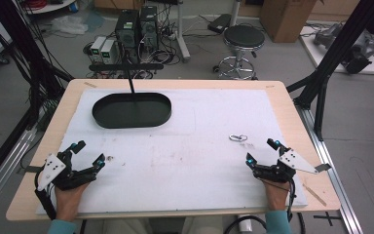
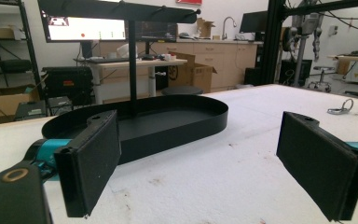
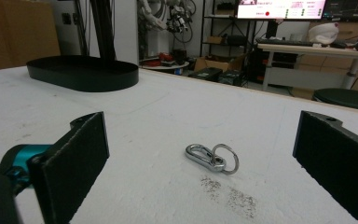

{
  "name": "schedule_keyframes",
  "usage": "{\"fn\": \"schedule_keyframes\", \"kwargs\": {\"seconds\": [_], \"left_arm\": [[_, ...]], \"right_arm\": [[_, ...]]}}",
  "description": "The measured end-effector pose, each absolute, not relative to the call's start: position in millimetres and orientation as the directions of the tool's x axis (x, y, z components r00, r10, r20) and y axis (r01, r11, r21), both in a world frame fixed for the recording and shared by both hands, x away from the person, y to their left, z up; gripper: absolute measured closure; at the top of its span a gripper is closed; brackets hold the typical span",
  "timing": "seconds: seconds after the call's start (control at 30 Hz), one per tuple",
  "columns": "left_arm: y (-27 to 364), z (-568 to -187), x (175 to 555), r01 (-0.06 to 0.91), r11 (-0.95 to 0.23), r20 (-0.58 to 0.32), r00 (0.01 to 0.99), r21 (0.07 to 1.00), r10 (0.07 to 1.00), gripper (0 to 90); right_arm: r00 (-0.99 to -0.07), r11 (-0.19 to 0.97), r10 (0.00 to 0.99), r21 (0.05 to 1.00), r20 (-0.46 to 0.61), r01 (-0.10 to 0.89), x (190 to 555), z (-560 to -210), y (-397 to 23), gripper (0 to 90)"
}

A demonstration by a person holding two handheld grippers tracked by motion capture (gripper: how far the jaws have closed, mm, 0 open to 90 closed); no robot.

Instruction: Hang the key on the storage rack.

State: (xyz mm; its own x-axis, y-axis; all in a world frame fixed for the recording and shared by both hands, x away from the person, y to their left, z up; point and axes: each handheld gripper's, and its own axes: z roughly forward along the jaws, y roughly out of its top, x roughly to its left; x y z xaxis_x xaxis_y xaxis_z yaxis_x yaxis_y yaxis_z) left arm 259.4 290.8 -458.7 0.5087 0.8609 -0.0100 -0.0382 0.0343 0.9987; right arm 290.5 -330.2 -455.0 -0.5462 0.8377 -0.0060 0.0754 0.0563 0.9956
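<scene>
Though near, keyring before open rt claw.

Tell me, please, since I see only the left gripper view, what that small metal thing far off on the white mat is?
Observer: A silver carabiner clip with a key ring, lying flat between the right gripper's open fingers, untouched.
Operator: Is the mat clean there?
Observer: No, dark specks lie just in front of the clip.
Operator: What tops the post in the black tray?
Observer: A black crossbar, level above the tray's far edge.
</scene>
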Motion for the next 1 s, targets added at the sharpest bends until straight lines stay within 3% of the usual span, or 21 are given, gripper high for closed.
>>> {"fn": "schedule_keyframes", "kwargs": {"seconds": [1.0], "left_arm": [[290.4,-458.5,259.6,-0.038,0.032,-0.008,0.51,0.999,0.86,14.1]], "right_arm": [[-0.532,0.074,0.846,0.993,-0.014,0.092,293.2,-451.7,-331.1,2.7]]}}
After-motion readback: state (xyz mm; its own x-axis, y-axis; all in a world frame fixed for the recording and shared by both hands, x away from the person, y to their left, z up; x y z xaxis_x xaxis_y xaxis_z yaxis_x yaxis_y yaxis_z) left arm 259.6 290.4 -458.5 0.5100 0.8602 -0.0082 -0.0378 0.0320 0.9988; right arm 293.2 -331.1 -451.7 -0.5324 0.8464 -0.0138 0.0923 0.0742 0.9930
